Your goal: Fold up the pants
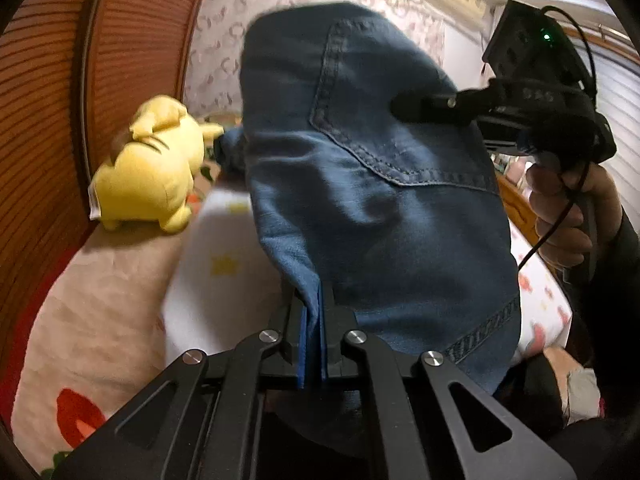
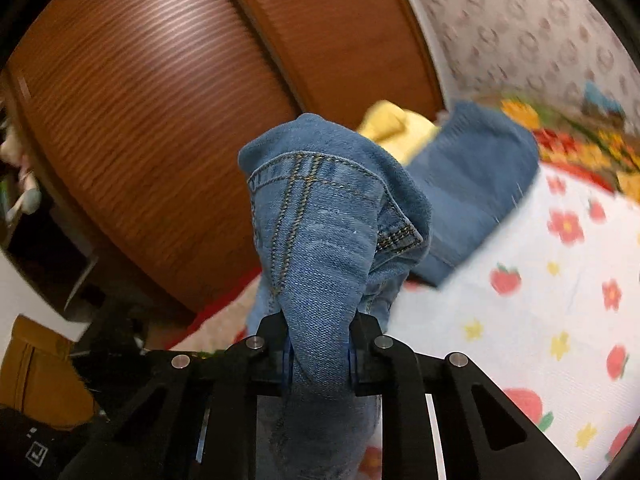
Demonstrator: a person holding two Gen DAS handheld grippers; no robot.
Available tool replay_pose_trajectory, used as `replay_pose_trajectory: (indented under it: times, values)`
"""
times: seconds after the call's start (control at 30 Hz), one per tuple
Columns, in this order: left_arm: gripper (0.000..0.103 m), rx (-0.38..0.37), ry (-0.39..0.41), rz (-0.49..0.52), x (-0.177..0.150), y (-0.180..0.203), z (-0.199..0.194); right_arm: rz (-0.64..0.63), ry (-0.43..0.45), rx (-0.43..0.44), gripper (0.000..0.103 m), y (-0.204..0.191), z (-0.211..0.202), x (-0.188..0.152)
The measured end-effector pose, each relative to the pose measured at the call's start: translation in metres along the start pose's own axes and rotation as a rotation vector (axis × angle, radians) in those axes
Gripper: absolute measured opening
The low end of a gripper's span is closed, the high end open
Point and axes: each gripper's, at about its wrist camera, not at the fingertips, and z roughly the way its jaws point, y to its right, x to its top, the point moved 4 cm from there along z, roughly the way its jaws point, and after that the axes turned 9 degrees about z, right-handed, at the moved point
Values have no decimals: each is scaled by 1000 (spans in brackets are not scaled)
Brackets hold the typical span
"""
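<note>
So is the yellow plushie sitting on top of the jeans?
No, the plushie lies on the bed beside the jeans, which both claws hold up in the air.

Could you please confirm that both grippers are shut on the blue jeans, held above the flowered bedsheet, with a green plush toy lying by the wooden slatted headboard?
Not quite: the plush toy is yellow, not green, as the left wrist view shows clearly. The rest holds: the left gripper and the right gripper are both shut on the blue jeans, above the flowered bedsheet, and the toy lies by the wooden slatted headboard.
</note>
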Motion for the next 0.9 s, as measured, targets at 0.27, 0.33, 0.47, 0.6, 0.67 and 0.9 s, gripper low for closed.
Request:
replay_pose_trajectory:
  times: [0.27, 0.33, 0.47, 0.6, 0.67, 0.9]
  values:
    - [5, 46, 131, -15, 60, -30, -18, -105, 59, 84, 20, -43, -9, 54]
    - [5, 57, 146, -18, 76, -41, -14, -113, 76, 101, 20, -42, -3, 71]
    - [5, 87, 163, -22, 111, -64, 1, -100, 104, 152, 20, -25, 10, 104]
    - [5, 117, 166, -5, 155, -88, 30, -37, 156, 209, 20, 15, 27, 138]
    - [5, 104, 146, 3, 173, -96, 50, 16, 205, 227, 20, 47, 29, 148]
    - [5, 100, -11, 3, 189, -108, 153, 206, 132, -49, 20, 198, 112, 140]
